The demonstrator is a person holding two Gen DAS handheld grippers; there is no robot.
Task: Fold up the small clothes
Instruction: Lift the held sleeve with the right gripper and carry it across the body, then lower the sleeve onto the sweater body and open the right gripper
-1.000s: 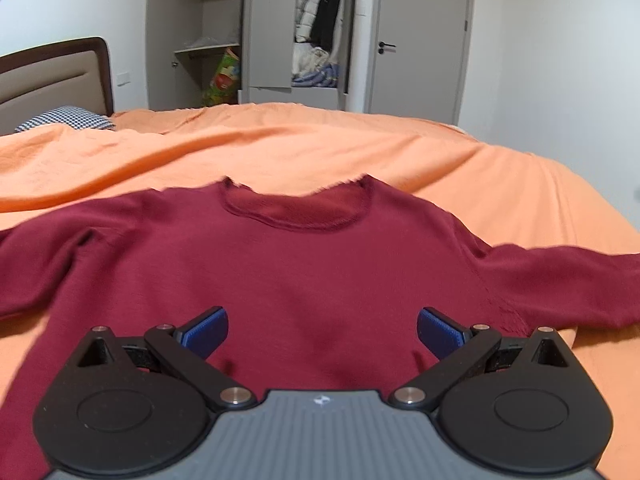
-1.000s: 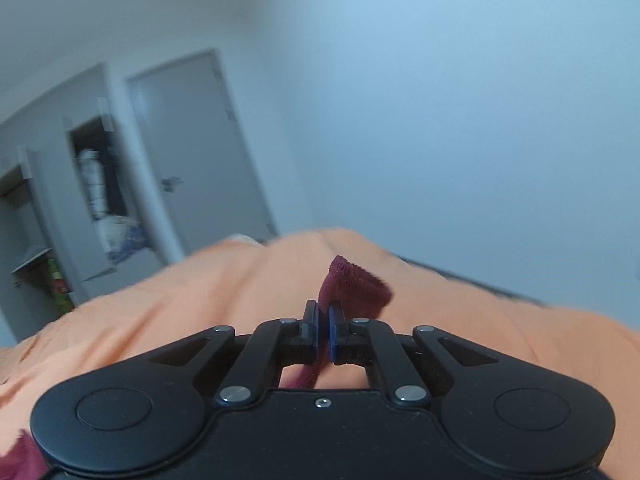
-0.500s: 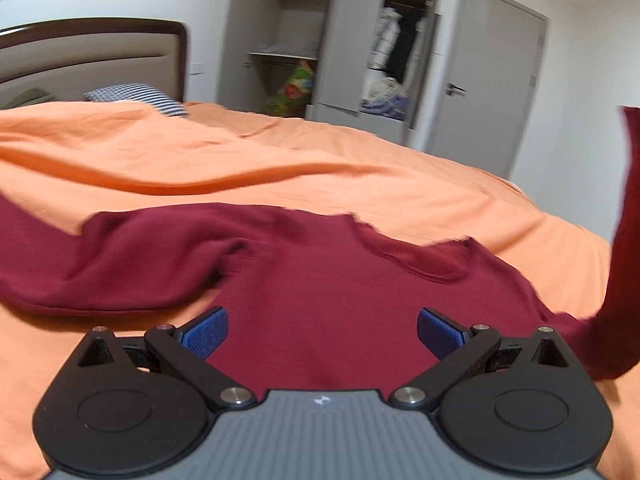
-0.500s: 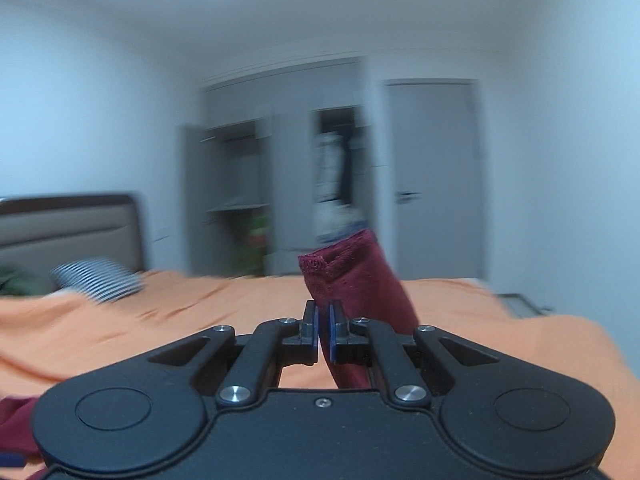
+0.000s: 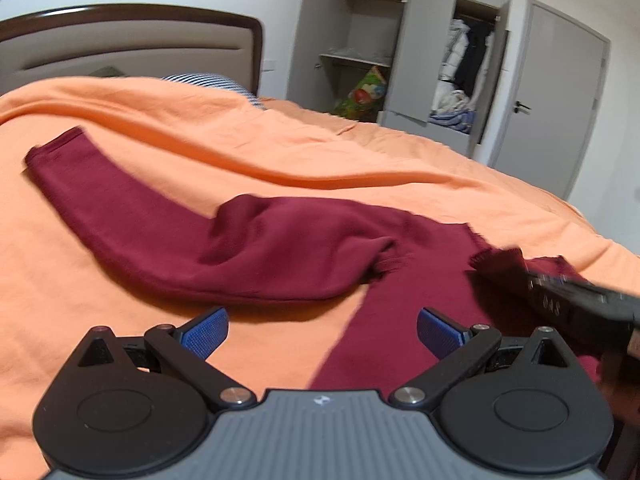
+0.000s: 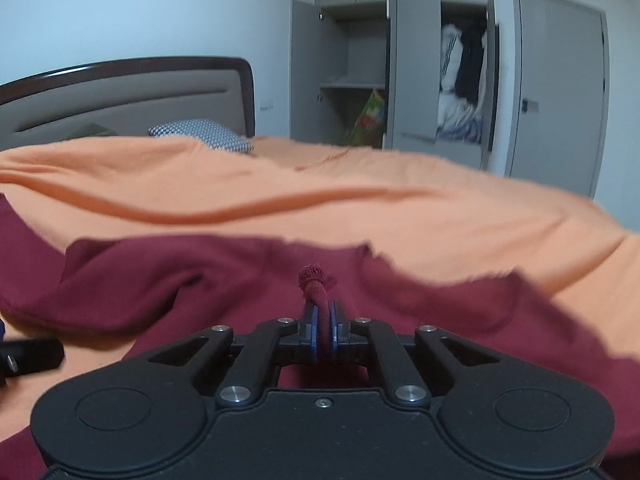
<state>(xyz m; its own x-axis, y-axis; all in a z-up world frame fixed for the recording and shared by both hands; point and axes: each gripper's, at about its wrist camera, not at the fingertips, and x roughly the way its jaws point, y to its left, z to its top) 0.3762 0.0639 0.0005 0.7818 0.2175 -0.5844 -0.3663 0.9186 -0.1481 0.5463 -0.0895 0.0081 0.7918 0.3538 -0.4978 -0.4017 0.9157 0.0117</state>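
Right wrist view: right gripper (image 6: 323,334) clamped tight on a bunched cuff (image 6: 316,280) of the maroon sweater (image 6: 180,280), blue pads pressed together with the knit squeezed between them. Sweater lies spread on the orange bedspread (image 6: 360,208), on the near side of it from the headboard (image 6: 120,92). Judged step: first sleeve fold, the right-hand sleeve being carried inward over the sweater body. Cuff hangs just above the body, not yet laid down.

Left wrist view: left gripper (image 5: 322,330) wide open, holding nothing, pads (image 5: 204,330) hovering over the sweater's lower edge and bare bedspread. Other sleeve (image 5: 100,204) stretches flat away from the body toward the headboard side, unfolded.

Next move likely calls for lowering the cuff flat across the chest, releasing it, then the left gripper taking the far sleeve. Risk: sleeve bunches rather than lying smooth.
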